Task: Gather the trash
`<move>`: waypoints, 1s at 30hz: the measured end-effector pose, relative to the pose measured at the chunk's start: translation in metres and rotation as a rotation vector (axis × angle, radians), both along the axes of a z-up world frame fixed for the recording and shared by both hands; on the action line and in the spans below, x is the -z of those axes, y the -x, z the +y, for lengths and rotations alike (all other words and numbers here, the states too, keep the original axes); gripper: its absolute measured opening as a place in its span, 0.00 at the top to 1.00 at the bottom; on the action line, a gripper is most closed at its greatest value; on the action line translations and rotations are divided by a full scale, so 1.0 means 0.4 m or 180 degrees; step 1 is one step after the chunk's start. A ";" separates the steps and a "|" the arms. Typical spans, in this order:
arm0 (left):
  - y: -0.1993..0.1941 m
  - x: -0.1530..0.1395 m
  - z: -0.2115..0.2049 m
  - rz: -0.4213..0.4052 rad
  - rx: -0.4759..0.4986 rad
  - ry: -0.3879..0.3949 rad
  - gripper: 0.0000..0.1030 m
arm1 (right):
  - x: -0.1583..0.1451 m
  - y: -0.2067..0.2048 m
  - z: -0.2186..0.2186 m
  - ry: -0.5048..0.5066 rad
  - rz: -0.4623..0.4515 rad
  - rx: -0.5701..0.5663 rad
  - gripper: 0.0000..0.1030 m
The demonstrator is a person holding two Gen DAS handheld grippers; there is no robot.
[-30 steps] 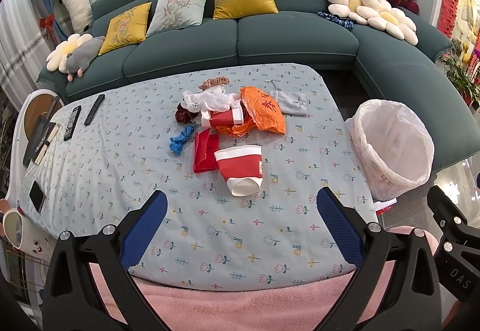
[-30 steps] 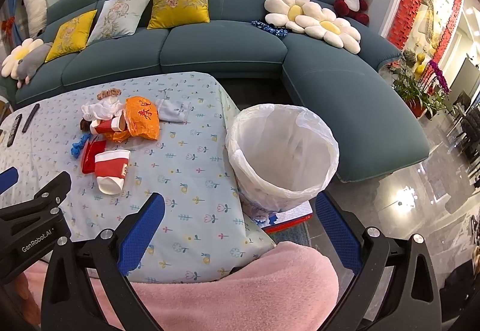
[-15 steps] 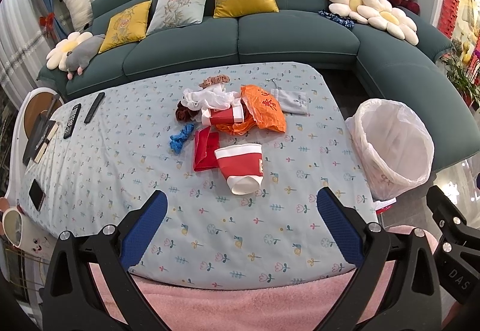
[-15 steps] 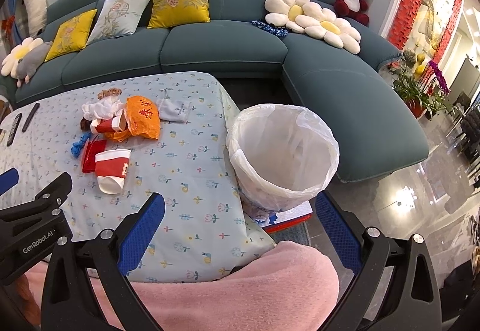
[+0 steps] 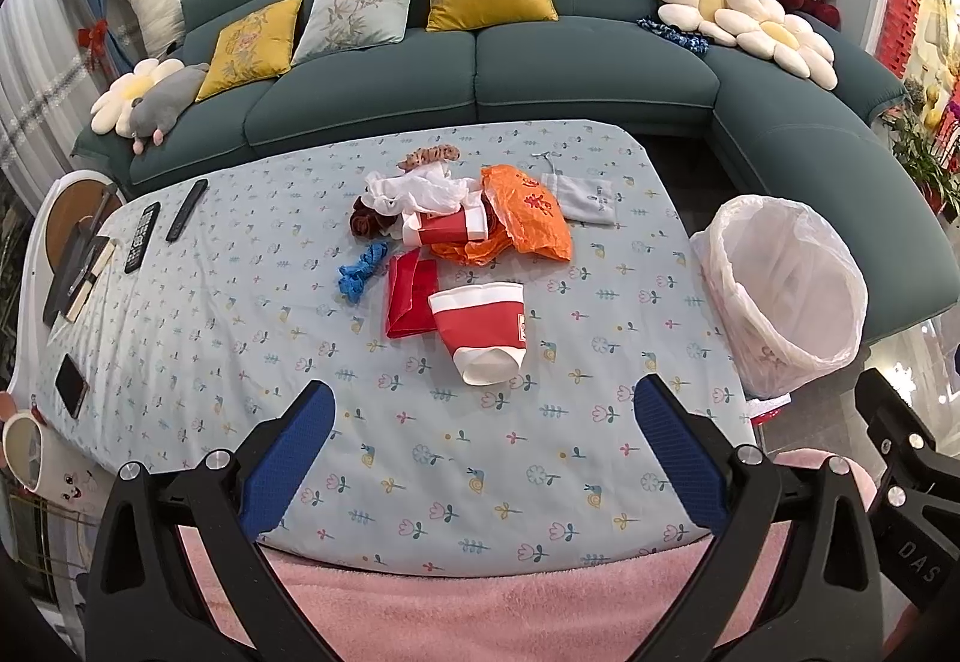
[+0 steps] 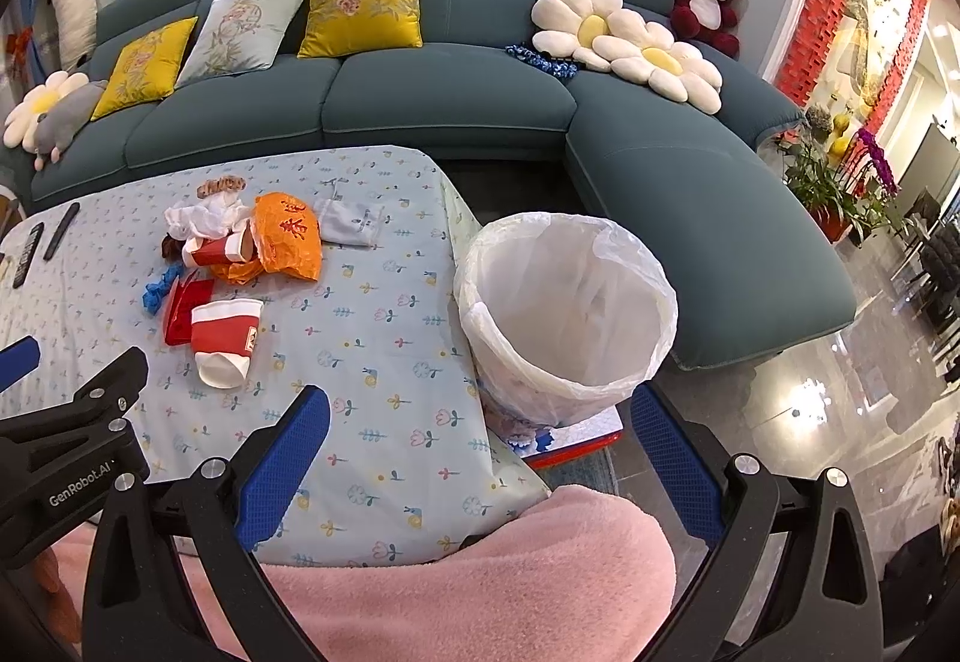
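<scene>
A heap of trash lies mid-table: a tipped red and white paper cup (image 5: 483, 331) (image 6: 225, 341), a second cup (image 5: 444, 228), an orange plastic bag (image 5: 528, 215) (image 6: 285, 236), white crumpled plastic (image 5: 414, 191), a flat red packet (image 5: 408, 299) and a blue scrap (image 5: 360, 269). A bin lined with a white bag (image 5: 786, 296) (image 6: 564, 311) stands off the table's right end. My left gripper (image 5: 483, 452) is open above the near table edge, short of the tipped cup. My right gripper (image 6: 474, 452) is open, with the bin just beyond it.
Two remotes (image 5: 159, 224) and a phone (image 5: 71, 385) lie on the floral tablecloth (image 5: 240, 314) at the left. A white mug (image 5: 24, 452) sits at the far left. A teal sofa (image 5: 480, 74) with cushions wraps behind. A pink blanket (image 6: 480, 572) fills the foreground.
</scene>
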State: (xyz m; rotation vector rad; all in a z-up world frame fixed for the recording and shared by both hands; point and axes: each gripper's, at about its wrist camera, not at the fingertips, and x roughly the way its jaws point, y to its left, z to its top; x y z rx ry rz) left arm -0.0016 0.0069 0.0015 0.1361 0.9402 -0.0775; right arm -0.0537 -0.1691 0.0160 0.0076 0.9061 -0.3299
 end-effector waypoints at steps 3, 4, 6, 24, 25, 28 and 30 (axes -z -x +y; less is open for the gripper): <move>-0.001 0.000 0.001 0.0001 -0.0002 0.0000 0.07 | -0.001 0.000 -0.002 0.0007 -0.0008 0.0007 0.07; -0.001 0.001 0.002 0.0004 -0.0001 0.0000 0.07 | 0.000 0.000 -0.002 0.0009 -0.0010 0.0010 0.07; 0.000 0.001 0.002 -0.0001 0.0002 -0.0003 0.07 | 0.001 -0.001 -0.002 0.0021 -0.0013 0.0022 0.07; -0.001 -0.004 -0.003 -0.0017 0.0035 0.0000 0.07 | -0.006 0.002 -0.020 0.0034 -0.0063 0.0109 0.07; -0.002 -0.004 -0.005 -0.0022 0.0037 -0.0006 0.07 | -0.006 0.002 -0.022 0.0026 -0.0064 0.0113 0.07; 0.000 -0.005 -0.009 -0.0042 0.0044 -0.0019 0.07 | -0.008 0.004 -0.025 0.0004 -0.0079 0.0121 0.07; 0.001 -0.004 -0.011 -0.0037 0.0053 -0.0015 0.07 | -0.009 0.005 -0.025 0.0007 -0.0088 0.0122 0.07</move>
